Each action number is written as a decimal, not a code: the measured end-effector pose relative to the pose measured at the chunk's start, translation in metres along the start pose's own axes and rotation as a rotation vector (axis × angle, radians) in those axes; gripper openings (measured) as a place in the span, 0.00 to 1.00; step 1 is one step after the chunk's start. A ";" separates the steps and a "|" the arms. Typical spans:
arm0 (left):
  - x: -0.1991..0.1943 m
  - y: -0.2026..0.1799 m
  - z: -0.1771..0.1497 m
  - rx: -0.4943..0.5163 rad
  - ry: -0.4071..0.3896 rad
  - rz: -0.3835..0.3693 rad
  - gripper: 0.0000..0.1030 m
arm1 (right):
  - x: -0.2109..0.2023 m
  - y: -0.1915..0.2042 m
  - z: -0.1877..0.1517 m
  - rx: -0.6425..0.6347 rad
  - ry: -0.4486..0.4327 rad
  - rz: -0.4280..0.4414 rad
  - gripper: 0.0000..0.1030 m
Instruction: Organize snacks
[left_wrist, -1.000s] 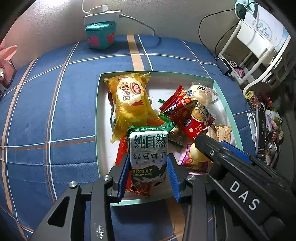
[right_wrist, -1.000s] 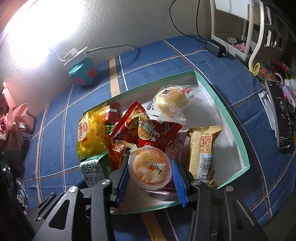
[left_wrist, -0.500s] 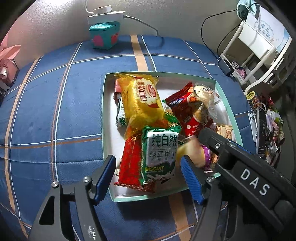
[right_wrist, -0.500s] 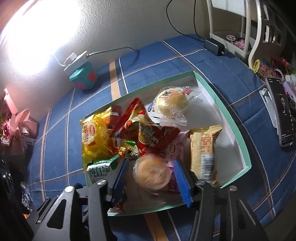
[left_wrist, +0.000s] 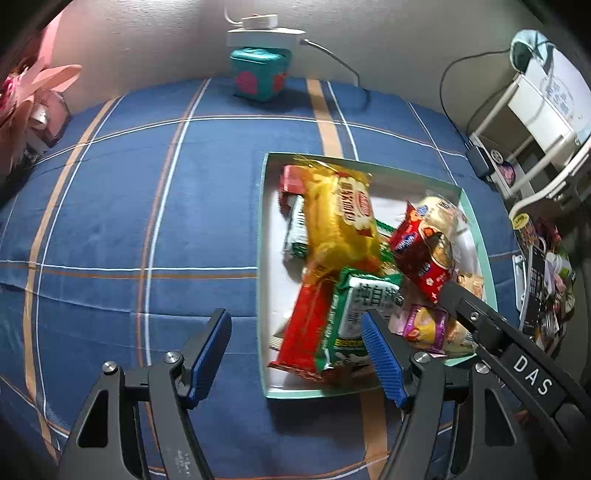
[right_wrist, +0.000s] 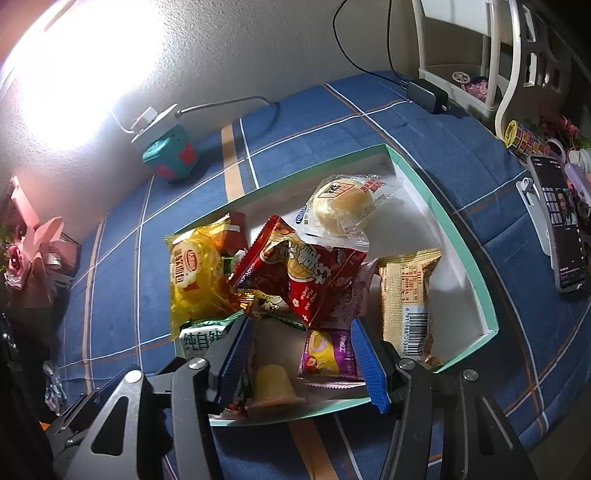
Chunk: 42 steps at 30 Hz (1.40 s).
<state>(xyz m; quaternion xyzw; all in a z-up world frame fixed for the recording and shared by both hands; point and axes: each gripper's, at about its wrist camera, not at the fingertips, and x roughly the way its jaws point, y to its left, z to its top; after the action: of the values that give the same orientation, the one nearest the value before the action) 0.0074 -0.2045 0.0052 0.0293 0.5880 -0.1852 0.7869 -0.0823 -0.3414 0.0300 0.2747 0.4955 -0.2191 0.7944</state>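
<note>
Blue-padded left tongs and right tongs have just opened empty, so your jelly cup, lower centre, may tip from the box.

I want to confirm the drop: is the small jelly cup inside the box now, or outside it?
Inside. The jelly cup lies in the box near its front wall, between the open right gripper's pads, which do not press on it.
</note>
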 end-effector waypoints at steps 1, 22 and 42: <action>-0.001 0.002 0.000 -0.006 -0.001 -0.001 0.71 | -0.001 0.001 0.000 0.000 -0.001 -0.001 0.58; -0.019 0.080 -0.002 -0.116 -0.083 0.267 0.95 | -0.003 0.037 -0.018 -0.129 0.015 0.005 0.96; -0.048 0.101 -0.061 -0.073 -0.086 0.314 0.95 | -0.025 0.056 -0.081 -0.226 -0.015 -0.003 1.00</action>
<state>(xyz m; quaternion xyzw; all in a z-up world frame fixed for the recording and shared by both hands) -0.0270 -0.0826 0.0136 0.0844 0.5481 -0.0394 0.8312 -0.1120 -0.2444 0.0362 0.1809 0.5115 -0.1650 0.8237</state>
